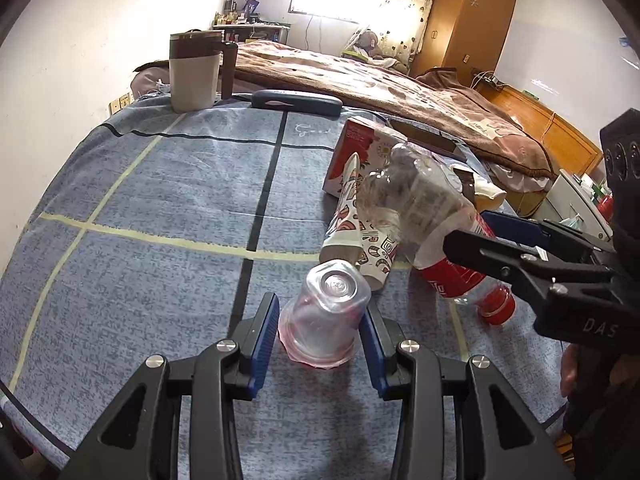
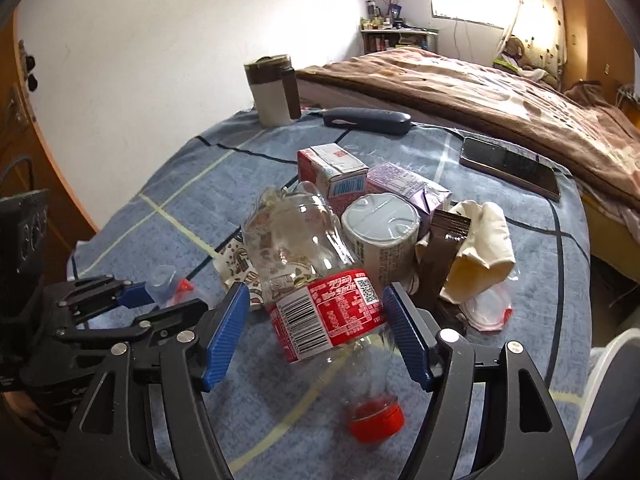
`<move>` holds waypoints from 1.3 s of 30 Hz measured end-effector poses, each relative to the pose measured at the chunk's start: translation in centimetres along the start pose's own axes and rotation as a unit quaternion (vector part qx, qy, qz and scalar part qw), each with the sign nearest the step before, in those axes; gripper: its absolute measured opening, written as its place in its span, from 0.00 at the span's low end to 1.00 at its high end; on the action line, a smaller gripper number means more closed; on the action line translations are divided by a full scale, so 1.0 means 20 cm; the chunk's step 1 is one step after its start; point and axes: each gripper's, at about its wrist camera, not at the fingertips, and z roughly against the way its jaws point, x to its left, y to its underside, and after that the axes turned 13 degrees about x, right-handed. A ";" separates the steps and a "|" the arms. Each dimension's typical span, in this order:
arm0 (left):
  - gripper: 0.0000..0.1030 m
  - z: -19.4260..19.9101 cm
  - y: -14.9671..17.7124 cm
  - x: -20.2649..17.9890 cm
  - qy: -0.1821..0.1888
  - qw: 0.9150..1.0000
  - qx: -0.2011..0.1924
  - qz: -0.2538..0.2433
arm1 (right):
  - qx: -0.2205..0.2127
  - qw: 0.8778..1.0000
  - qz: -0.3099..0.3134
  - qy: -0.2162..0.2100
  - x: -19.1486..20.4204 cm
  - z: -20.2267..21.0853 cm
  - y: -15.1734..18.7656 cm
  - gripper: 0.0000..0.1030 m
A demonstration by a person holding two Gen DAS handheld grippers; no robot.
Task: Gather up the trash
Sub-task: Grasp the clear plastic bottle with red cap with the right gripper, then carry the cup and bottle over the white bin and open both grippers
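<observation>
An upturned clear plastic cup [image 1: 326, 314] with red residue sits on the blue cloth between the fingers of my left gripper [image 1: 319, 320]; the jaws are open, with a small gap at each side of it. My right gripper [image 2: 316, 320] is open around a clear cola bottle [image 2: 320, 280] with a red label and red cap [image 2: 374, 420]; the bottle tilts up, bottom away from me. In the left wrist view the right gripper [image 1: 472, 236] straddles that bottle [image 1: 424, 216]. A patterned paper cup [image 1: 360, 240] lies behind the plastic cup.
Behind the bottle lie a red carton [image 2: 332, 172], a purple carton [image 2: 408, 188], a lidded tub [image 2: 380, 236], a brown sachet [image 2: 444, 256], crumpled paper [image 2: 480, 244] and another clear cup [image 2: 488, 308]. A mug [image 2: 274, 88], dark case [image 2: 366, 120] and phone [image 2: 510, 168] sit farther back. The bed lies beyond.
</observation>
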 end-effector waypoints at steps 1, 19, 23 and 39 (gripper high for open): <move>0.41 0.00 0.00 0.01 0.000 1.000 0.001 0.001 | 0.005 1.000 0.004 0.003 0.00 -0.01 0.00 0.69; 0.41 -0.01 -0.01 0.04 -0.001 1.000 0.006 0.005 | 0.009 0.997 0.001 0.074 0.07 -0.05 0.01 0.69; 0.41 0.00 0.00 0.03 -0.002 1.000 0.003 0.002 | -0.006 0.997 -0.004 0.079 0.08 0.00 0.04 0.69; 0.41 0.09 -0.01 -0.11 0.000 1.000 -0.017 -0.022 | -0.048 0.993 -0.061 0.090 -0.02 0.19 0.16 0.69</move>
